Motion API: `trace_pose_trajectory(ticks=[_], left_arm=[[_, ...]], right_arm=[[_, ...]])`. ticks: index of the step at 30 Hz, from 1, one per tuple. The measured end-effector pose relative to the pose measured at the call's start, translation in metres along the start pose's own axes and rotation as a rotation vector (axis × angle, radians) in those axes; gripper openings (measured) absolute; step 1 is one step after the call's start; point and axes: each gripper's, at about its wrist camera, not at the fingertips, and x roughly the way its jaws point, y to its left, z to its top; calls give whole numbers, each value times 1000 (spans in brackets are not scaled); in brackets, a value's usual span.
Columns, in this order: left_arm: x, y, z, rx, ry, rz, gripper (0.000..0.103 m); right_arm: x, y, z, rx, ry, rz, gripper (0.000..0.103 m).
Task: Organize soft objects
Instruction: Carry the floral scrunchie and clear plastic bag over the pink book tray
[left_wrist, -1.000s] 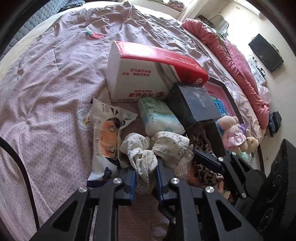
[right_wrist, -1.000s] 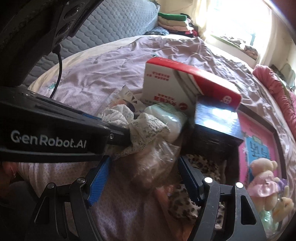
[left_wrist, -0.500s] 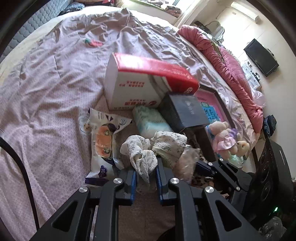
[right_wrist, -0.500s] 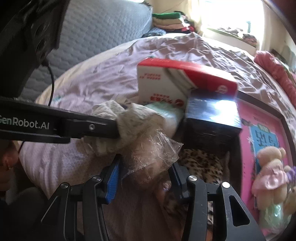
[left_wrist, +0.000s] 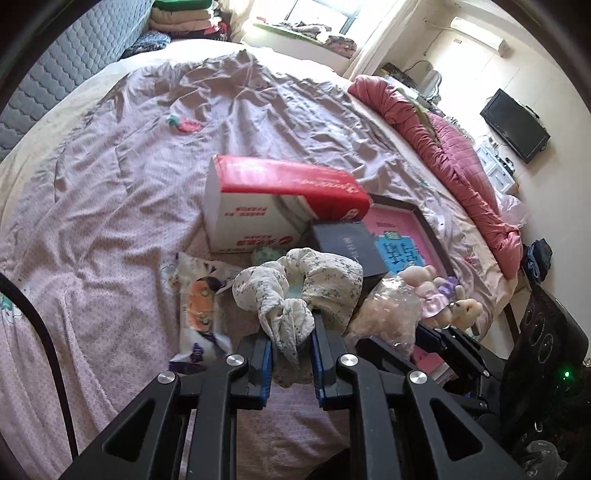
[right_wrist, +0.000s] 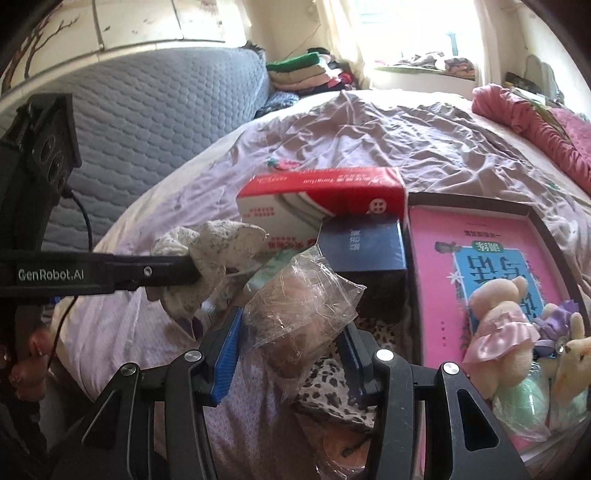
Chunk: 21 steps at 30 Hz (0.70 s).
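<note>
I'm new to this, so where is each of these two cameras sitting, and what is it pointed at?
Left wrist view: sits on the left gripper, looking along its fingers across the bed; the gripper pinches a floral scrunchie.
Right wrist view: sits on the right gripper, which clamps a clear plastic bag; the left gripper crosses from the left.
Both show the scrunchie, bag, red-and-white box and pink book.

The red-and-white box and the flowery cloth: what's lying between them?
A pale green soft pack peeks out between the red-and-white box and the flowery cloth, in the left wrist view.
</note>
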Motion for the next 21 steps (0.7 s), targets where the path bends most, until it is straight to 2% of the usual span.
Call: trace_pose_trajectory(ticks=[11, 17, 21], left_arm=[[-6, -40, -1, 72, -36, 3, 18], [-9, -65, -5, 102, -48, -38, 18], [-10, -83, -7, 125, -54, -36, 18]], right_arm=[[-38, -39, 6, 66, -71, -68, 50], [-68, -61, 10, 119, -123, -93, 50], [-86, -76, 12, 150, -155, -112, 50]])
